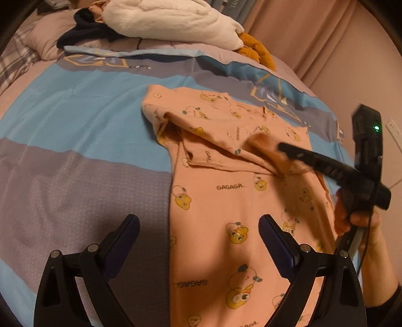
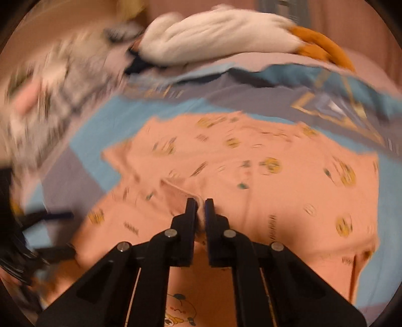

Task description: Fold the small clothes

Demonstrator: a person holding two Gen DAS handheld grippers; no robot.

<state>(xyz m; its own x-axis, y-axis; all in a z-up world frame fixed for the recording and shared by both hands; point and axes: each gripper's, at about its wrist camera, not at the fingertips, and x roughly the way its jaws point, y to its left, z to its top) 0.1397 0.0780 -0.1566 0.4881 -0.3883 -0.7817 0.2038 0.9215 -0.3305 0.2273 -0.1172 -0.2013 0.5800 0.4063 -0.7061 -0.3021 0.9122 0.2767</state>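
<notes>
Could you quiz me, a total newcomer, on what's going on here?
1. True or false: the right tool is shut on the pink top.
2. The left tool is: A) open, holding nothing; B) shut on the top; C) holding the plush.
3. Fill in: the word printed on the top is ____.

Key:
1. True; fabric sits pinched between its jaws.
2. A; its jaws stand wide apart above the top's left edge.
3. GAGAGA.

The white plush lies at the far end of the bed.
</notes>
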